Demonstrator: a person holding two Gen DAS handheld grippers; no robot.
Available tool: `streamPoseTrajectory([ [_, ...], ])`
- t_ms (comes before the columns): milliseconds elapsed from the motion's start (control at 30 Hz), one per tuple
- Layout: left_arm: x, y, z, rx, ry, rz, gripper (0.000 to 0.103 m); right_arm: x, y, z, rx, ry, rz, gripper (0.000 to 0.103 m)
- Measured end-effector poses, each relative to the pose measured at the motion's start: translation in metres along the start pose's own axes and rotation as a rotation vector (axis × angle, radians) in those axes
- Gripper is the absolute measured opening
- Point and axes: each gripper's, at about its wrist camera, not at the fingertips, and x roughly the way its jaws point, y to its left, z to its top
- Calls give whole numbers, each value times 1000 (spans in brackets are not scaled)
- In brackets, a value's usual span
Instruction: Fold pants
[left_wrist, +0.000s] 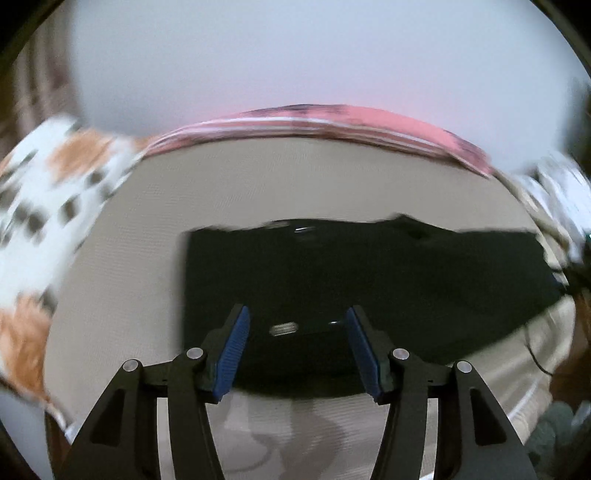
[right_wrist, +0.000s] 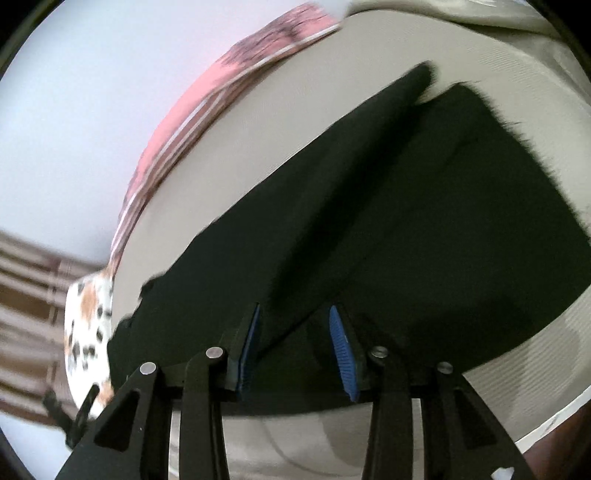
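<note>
- Left claw: jaws apart, nothing between the blue pads; it hangs over the near edge of the black pants, seemingly clear of the cloth.
- Right claw: jaws apart too, holding nothing, above the pants' near fold.
- The pants lie flat as a folded dark block in the middle of the beige bed, likely just set down so the fold keeps.
- Both claws tilt steeply down toward the bed.
- A pink striped cloth lies along the far edge; a spotted one at the left.
</note>
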Motion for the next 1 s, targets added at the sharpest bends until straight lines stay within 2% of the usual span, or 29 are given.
streamPoseTrajectory([
  [167, 28, -84, 13, 193, 35, -152, 56, -4, -29, 23, 44, -47, -5, 37],
  [467, 71, -205, 6, 403, 131, -332, 56, -1, -74, 51, 125, -79, 30, 36],
  [700, 104, -259, -1, 456, 188, -358, 56, -1, -89, 70, 145, -114, 60, 34],
  [900, 121, -278, -6, 485, 194, -328, 56, 5, -96, 83, 157, -140, 72, 29],
  [933, 124, -279, -7, 487, 201, -322, 55, 6, -97, 85, 160, -145, 73, 27],
  [1000, 129, -280, -7, 487, 197, -306, 55, 6, -98, 88, 165, -161, 63, 14],
])
